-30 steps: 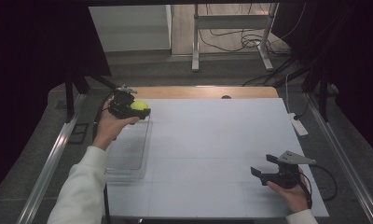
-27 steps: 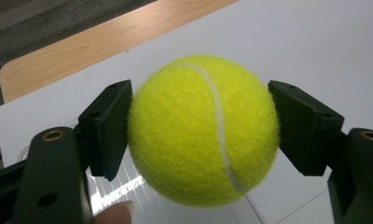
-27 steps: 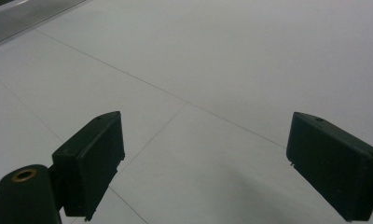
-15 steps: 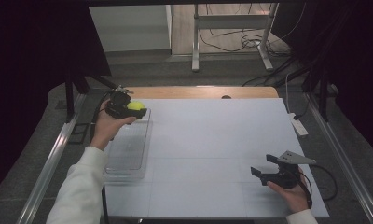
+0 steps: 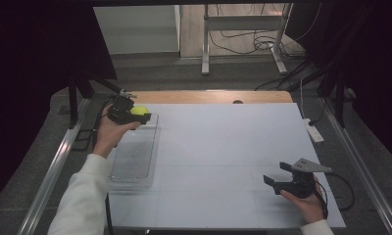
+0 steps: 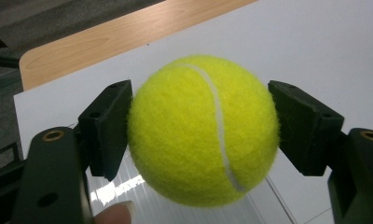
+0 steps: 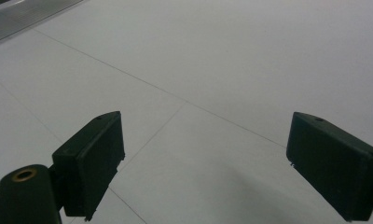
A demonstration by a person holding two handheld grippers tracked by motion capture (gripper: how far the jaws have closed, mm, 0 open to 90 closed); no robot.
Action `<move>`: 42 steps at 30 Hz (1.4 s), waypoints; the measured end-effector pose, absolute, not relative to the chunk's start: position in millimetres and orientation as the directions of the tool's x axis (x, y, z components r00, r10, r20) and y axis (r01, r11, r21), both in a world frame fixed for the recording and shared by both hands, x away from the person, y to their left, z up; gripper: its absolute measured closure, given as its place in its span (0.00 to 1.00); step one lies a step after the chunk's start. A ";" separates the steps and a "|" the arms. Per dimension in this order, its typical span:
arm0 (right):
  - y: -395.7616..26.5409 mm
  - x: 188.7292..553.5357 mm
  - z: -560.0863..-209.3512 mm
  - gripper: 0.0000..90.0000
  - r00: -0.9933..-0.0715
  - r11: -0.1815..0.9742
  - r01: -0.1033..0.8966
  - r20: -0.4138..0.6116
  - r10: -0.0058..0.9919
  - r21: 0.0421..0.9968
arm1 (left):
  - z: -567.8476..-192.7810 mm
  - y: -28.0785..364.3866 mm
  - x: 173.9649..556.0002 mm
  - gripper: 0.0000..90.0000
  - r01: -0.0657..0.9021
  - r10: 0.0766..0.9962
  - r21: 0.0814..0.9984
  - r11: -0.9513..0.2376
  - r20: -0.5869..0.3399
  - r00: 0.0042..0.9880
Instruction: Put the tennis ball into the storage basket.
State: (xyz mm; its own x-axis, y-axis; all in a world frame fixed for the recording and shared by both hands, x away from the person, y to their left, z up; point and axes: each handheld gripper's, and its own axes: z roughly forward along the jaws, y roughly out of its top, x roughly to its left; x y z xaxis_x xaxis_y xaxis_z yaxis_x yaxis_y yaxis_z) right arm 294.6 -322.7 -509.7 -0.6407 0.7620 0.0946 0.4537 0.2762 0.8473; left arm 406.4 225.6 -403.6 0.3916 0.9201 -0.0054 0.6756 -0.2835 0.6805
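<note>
A yellow tennis ball (image 6: 203,130) sits squeezed between both black pads of my left gripper (image 6: 201,133). In the high view that left gripper (image 5: 135,113) holds the ball (image 5: 139,110) in the air over the far end of a clear plastic tray (image 5: 135,156) at the table's left side. My right gripper (image 5: 276,179) rests low near the front right of the white table, its jaws wide apart. In the right gripper view, the gripper (image 7: 208,163) has only bare white tabletop between its pads.
The white table sheet (image 5: 223,147) has a wooden strip (image 5: 208,96) along its far edge. A white power strip (image 5: 312,131) lies at the right edge. Metal rails run along both sides of the table.
My left hand has shifted slightly toward the far end of the tray with the ball still gripped. The right gripper has stayed where it was.
</note>
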 end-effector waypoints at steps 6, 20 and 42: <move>-322.9 294.7 -509.6 0.13 -0.642 0.276 0.453 0.096 0.761 0.848 | -406.2 228.8 408.0 0.30 0.681 0.925 0.678 -0.278 -0.003 0.380; -322.8 294.9 -509.8 0.13 -0.642 0.278 0.453 0.093 0.761 0.847 | -417.2 235.4 413.6 0.29 0.698 0.936 0.665 -0.266 0.005 0.351; -322.8 294.6 -510.4 0.13 -0.642 0.281 0.456 0.093 0.761 0.844 | -429.4 248.9 420.4 0.29 0.723 0.953 0.646 -0.244 0.020 0.303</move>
State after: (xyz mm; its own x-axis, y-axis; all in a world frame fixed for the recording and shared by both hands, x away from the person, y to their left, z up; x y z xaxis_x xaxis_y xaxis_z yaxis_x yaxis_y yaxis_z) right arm 294.6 -322.8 -510.4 -0.6416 0.7614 0.0930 0.4562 0.2813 0.8443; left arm 420.4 248.9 -429.4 0.3034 0.9526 0.0202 0.7234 -0.2441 0.6458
